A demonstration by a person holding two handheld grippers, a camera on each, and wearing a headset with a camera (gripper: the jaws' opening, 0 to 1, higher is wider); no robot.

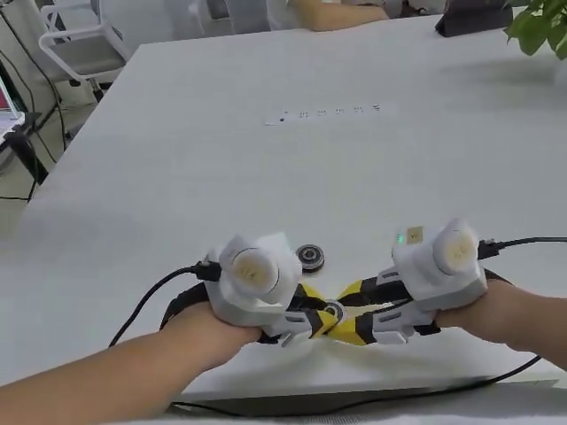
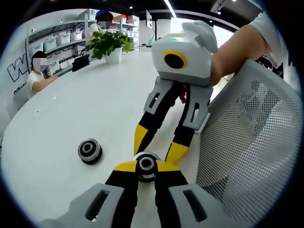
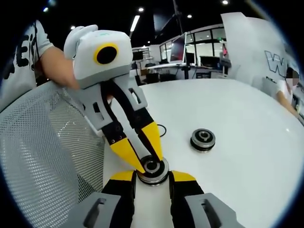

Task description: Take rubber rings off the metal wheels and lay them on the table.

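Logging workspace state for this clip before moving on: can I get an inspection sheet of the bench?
Surface: white table.
Job's things: held wheel clamped between both grippers near the table's front edge; spare wheel lying flat beyond; both have black rings on.
Clutter: row of tiny marks, too small to identify.
Grippers: left gripper and right gripper both appear shut on the held wheel.
Cables: black cable from the left gripper, another from the right.
Surroundings: plant, mesh chair, a person's arm.

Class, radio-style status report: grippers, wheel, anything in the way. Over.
Both shut on held wheel: left gripper, right gripper. Its rubber ring looks still on. Second wheel apart on table, not obstructing.
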